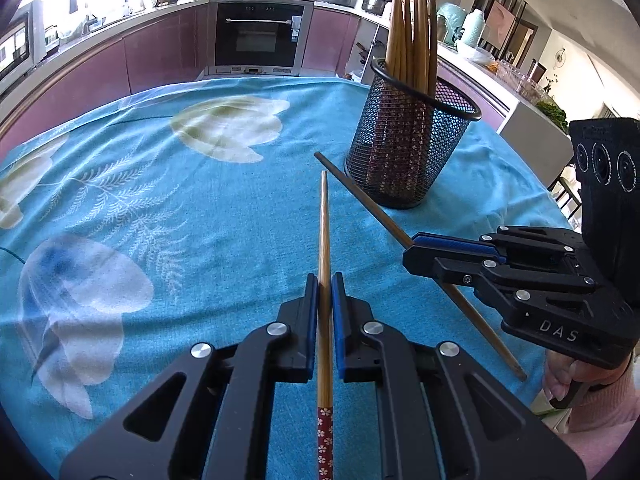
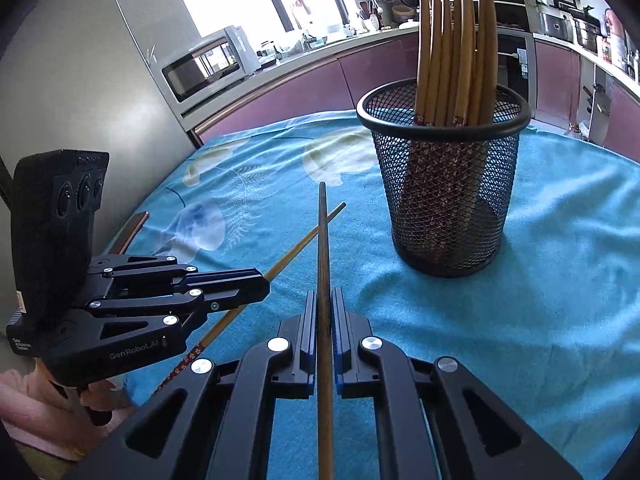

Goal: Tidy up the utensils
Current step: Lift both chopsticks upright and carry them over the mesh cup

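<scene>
A black mesh cup stands on the blue tablecloth and holds several wooden chopsticks, tips up. My left gripper is shut on a light chopstick with a red flowered end; it also shows in the right wrist view. My right gripper is shut on a darker chopstick, which the left wrist view shows crossing toward the cup's base. Both chopsticks are held just above the cloth, in front of the cup.
The table carries a blue cloth with white flower prints. Behind it stand purple kitchen cabinets, an oven and a microwave. A grey fridge is to the left of the table.
</scene>
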`<state>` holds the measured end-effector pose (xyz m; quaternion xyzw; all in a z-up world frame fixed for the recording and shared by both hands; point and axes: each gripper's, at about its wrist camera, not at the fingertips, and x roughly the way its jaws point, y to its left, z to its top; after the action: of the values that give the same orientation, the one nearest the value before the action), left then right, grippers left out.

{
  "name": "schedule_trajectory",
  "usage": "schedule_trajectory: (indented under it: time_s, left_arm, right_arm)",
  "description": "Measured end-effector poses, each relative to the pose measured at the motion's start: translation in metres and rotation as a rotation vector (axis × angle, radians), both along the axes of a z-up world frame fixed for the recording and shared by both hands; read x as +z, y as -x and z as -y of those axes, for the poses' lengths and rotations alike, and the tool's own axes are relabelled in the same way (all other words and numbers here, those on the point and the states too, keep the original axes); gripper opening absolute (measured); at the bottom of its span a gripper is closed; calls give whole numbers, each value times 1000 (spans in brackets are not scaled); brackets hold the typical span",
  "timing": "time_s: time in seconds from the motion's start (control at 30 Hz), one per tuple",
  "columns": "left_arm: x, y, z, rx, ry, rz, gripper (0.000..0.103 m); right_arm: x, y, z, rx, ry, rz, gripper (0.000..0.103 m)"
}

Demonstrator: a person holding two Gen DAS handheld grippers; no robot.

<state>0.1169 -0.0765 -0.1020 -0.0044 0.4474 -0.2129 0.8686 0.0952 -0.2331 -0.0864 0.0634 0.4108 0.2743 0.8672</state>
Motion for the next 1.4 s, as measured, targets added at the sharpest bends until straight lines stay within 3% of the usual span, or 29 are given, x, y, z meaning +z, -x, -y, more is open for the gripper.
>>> schedule_trajectory:
  time_s: [1.4]
  left_arm:
    - [72, 26, -23, -40, 207, 126, 8]
  right_arm:
    - [64, 23, 43, -47, -175, 158, 6]
